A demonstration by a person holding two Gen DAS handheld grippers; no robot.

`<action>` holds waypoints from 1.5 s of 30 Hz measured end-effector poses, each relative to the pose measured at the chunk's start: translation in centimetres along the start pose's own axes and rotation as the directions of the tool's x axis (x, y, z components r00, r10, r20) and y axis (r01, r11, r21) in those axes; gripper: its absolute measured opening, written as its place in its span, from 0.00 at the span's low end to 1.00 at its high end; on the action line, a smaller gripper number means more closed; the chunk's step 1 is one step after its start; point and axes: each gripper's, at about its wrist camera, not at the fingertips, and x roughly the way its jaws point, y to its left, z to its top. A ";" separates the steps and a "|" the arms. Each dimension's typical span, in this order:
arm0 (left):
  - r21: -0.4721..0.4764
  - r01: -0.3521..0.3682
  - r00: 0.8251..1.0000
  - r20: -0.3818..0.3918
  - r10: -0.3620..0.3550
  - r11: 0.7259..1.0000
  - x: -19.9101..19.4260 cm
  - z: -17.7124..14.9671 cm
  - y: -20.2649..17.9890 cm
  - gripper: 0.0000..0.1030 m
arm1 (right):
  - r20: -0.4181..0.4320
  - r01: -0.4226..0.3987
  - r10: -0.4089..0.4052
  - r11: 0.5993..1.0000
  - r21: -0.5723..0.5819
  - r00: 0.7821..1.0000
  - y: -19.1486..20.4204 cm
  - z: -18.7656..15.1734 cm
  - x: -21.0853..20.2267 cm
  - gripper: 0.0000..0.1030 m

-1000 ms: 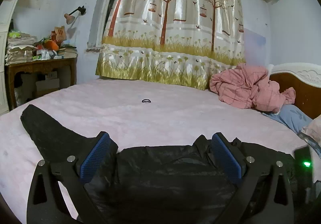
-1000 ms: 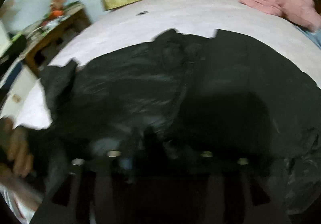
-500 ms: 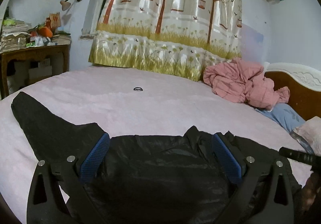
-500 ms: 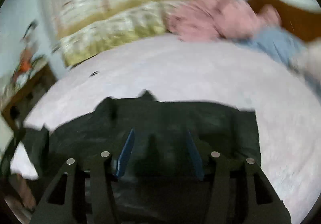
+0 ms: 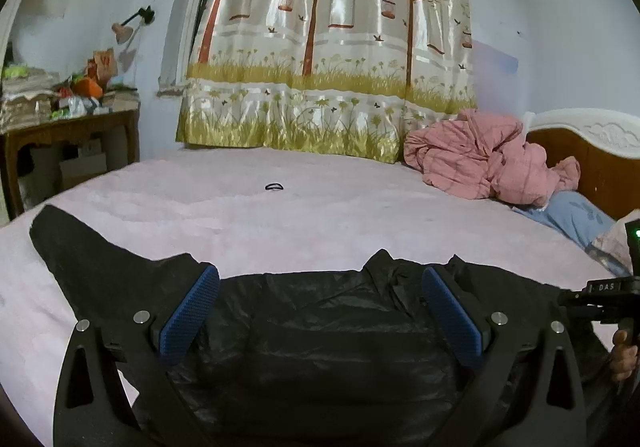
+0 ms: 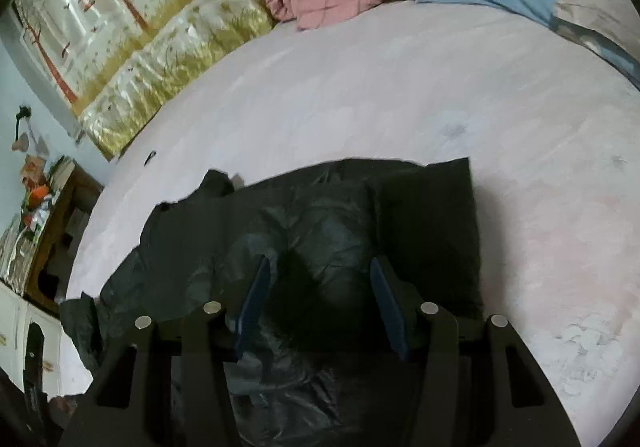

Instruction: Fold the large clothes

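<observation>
A large black jacket [image 5: 320,327] lies spread on the pink bed [image 5: 320,215], one sleeve [image 5: 92,259] stretched to the left. My left gripper [image 5: 320,287] is open wide and hovers over the jacket's body, holding nothing. In the right wrist view the jacket [image 6: 320,223] lies below my right gripper [image 6: 318,267], which is open above the dark fabric; a sleeve folded over the body ends in a square edge [image 6: 440,207] on the right. The right gripper's handle and the hand holding it [image 5: 616,311] show at the left view's right edge.
A crumpled pink quilt [image 5: 488,159] and a blue pillow [image 5: 576,215] lie at the headboard [image 5: 592,151]. A small black hair tie [image 5: 274,187] lies mid-bed. A cluttered wooden desk [image 5: 68,127] stands at the left. A tree-print curtain [image 5: 328,47] hangs behind.
The right gripper has risen and pulled back from the jacket, its view swinging from close on the fabric to high above it. The left gripper has stayed open and barely moved.
</observation>
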 end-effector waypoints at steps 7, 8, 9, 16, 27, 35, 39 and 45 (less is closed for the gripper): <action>0.008 0.081 0.995 -0.064 -0.080 0.997 0.8 -0.6 -0.8 0.98 | 0.031 0.098 -0.099 0.995 0.035 0.995 -0.4 -0.3 -0.1 0.54; 0.005 0.092 0.993 -0.074 -0.092 0.996 0.9 -0.6 -0.9 0.98 | 0.046 0.122 -0.123 0.992 0.022 0.991 -0.6 -0.1 -0.2 0.54; 0.011 0.095 0.992 -0.079 -0.094 0.995 0.9 -0.7 -1.1 0.98 | 0.045 0.123 -0.124 0.992 0.013 0.991 -0.7 0.1 -0.2 0.54; -0.011 0.151 0.975 -0.163 -0.151 0.988 1.7 -1.1 -1.7 0.98 | -0.063 -0.005 0.008 0.999 0.035 0.998 -1.3 0.1 2.3 0.34; 0.012 0.185 0.961 -0.209 -0.178 0.983 1.8 -1.7 -2.6 0.87 | -0.066 -0.311 0.303 0.926 -0.214 0.951 6.3 -2.4 -0.1 0.11; 0.217 0.505 0.839 -0.350 -0.417 0.835 0.0 -3.8 -8.7 0.46 | -0.094 -0.534 0.536 0.775 -0.339 0.839 10.8 -5.1 -3.3 0.09; 0.261 0.567 0.808 -0.359 -0.466 0.781 -1.5 -4.7 -11.0 0.47 | -0.152 -0.625 0.616 0.697 -0.352 0.773 12.3 -6.3 -4.2 0.07; 0.253 0.522 0.841 -0.312 -0.442 0.815 -1.5 -4.2 -10.5 0.35 | -0.210 -0.659 0.633 0.652 -0.375 0.746 13.8 -8.1 -4.4 0.07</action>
